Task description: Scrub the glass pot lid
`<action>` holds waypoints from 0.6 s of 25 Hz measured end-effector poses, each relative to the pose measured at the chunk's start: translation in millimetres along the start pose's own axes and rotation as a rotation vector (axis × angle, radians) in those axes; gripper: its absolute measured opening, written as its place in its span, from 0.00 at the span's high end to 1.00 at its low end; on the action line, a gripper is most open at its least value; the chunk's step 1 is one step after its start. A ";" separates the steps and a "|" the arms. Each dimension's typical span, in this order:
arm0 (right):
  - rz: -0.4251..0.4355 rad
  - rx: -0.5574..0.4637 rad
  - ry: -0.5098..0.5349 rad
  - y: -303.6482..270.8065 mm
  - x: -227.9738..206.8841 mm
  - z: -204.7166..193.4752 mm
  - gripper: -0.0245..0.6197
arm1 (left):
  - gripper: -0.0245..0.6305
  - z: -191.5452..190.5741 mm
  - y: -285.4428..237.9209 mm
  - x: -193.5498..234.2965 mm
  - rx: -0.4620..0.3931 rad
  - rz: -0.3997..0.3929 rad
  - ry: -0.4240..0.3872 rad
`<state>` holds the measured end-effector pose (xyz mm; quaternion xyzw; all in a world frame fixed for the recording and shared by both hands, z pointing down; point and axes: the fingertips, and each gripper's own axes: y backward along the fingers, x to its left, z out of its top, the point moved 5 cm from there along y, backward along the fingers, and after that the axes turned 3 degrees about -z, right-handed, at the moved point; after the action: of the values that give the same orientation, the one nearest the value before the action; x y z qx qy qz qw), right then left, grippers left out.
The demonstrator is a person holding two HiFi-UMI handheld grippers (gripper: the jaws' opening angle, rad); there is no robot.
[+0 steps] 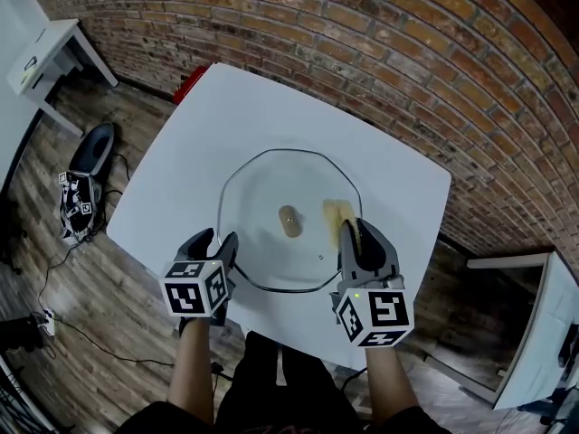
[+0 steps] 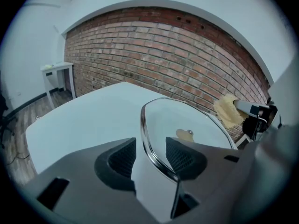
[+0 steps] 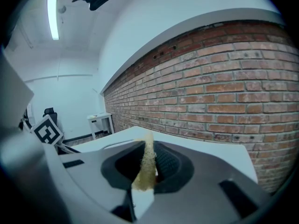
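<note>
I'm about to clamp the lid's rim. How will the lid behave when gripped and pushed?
Likely stiff and breakable: the lid is glass. Its metal rim looks smooth, so it may slip between the left gripper pads. Lying flat on the table, it would probably slide, not tip.

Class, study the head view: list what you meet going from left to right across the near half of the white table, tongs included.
left tongs → knob of the glass lid → yellow scrub pad → right tongs, shut on that pad
</note>
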<state>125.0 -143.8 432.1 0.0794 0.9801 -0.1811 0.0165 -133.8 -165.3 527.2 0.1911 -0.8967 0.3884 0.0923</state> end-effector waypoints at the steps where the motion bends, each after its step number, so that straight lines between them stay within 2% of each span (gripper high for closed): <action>1: 0.001 0.001 0.000 -1.1 0.1 -0.3 0.87 | 0.66 -0.3 -0.5 0.3 0.002 0.005 -0.003; 9: 0.003 0.010 0.002 -8.2 0.7 -1.8 0.87 | 0.78 0.2 -4.6 0.3 0.005 0.010 -0.004; 15: 0.016 0.009 0.000 -13.5 8.2 -0.1 0.87 | 0.78 -0.1 -5.2 0.8 0.003 0.011 -0.010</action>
<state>114.7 -155.0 436.4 0.0873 0.9786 -0.1854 0.0177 -132.4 -168.7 531.0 0.1884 -0.8976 0.3894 0.0852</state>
